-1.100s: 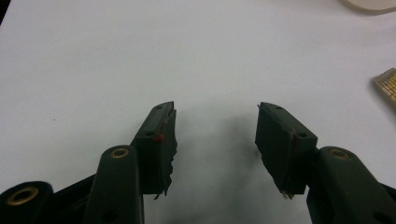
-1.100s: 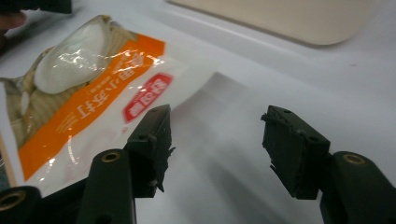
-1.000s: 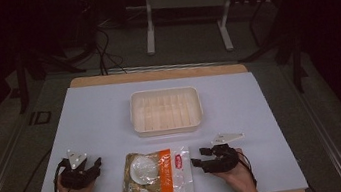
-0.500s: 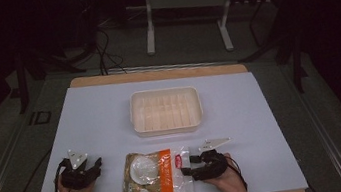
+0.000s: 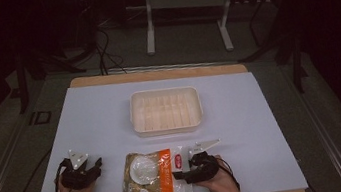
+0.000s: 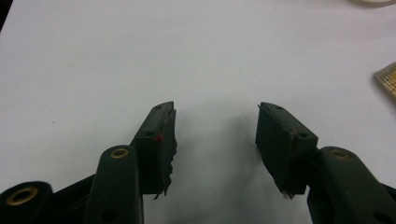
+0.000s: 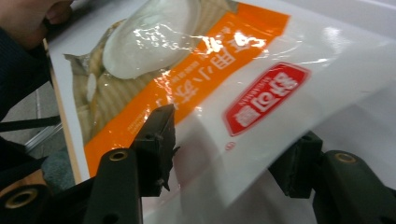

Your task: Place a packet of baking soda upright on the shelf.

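Right gripper view had my right gripper [image 7: 224,154] open, jaws straddling the snack bag's [image 7: 196,88] white end for a pinch, while the left gripper [image 6: 215,135] waited open over bare table [image 6: 140,56].

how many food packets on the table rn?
1. The orange-and-white food packet lies at the near edge, in front of the white tray, its end between the open jaws of the right gripper. None seen in the tray.
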The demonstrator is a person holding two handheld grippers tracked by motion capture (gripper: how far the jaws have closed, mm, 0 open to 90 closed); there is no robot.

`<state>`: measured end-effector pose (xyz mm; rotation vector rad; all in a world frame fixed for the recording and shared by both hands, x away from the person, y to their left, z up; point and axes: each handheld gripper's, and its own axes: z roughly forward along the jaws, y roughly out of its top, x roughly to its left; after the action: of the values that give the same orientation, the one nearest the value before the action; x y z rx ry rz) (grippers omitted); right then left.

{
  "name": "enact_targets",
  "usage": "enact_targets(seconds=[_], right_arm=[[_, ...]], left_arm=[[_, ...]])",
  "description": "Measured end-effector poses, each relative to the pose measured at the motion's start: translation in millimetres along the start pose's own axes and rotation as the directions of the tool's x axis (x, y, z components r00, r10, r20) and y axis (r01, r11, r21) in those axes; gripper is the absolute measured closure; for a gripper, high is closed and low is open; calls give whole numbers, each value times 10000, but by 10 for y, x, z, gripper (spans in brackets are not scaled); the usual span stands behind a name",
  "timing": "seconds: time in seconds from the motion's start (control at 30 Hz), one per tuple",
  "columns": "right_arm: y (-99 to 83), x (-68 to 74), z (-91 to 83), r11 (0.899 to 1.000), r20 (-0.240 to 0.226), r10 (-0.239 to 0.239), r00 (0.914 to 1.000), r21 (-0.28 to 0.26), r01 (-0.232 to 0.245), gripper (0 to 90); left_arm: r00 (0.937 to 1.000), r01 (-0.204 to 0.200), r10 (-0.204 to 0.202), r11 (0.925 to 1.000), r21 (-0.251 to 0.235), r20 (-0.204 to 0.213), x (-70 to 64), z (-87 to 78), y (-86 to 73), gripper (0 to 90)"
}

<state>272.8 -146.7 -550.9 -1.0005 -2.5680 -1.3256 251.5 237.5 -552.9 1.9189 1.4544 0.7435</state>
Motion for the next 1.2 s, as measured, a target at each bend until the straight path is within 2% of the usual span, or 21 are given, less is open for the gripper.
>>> enact_targets(seconds=[0.07,0.17,0.2,0.23,0.27,0.33,0.47,0.63,0.8,1.03,1.2], right_arm=[[6,22,36,9999,-265,108,9996,72,-107,536],[18,21,38,9997,-341,248,9991,-78,-250,656],[18,21,38,9997,-341,248,9991,-78,-250,656],[26,17,36,9994,-356,309,9989,-138,-314,700],[46,8,27,9985,-452,493,9978,-202,-502,807],[55,15,19,9987,-701,434,9966,-241,-452,890],[84,72,-4,9995,-635,201,9978,-233,-216,898],[149,82,-49,9988,-921,297,9953,-350,-331,900],[283,113,-106,9985,-1298,146,9914,-500,-212,900],[498,220,-145,9968,-1387,-399,9895,-747,297,900],[582,238,-147,9966,-1702,-226,9852,-824,86,900]], left_arm=[[10000,-2,2,10000,3,5,-1,1,0,472],[10000,-14,14,10000,7,1,-2,1,0,472],[10000,-14,14,10000,7,1,-2,1,0,472],[10000,-9,9,10000,-13,-10,-5,3,0,472],[10000,-5,5,10000,-10,-13,-6,4,0,472],[10000,-45,45,10000,-17,-24,-6,1,0,472],[9999,-107,107,9999,-33,-66,-15,3,-1,472],[9998,-190,189,9998,-26,-112,-28,2,-2,471],[9997,-194,194,9998,-19,-115,-27,3,-2,471],[9997,-227,227,9997,0,-123,-30,3,-2,471],[9997,-223,223,9998,7,-124,-31,5,-1,469]])
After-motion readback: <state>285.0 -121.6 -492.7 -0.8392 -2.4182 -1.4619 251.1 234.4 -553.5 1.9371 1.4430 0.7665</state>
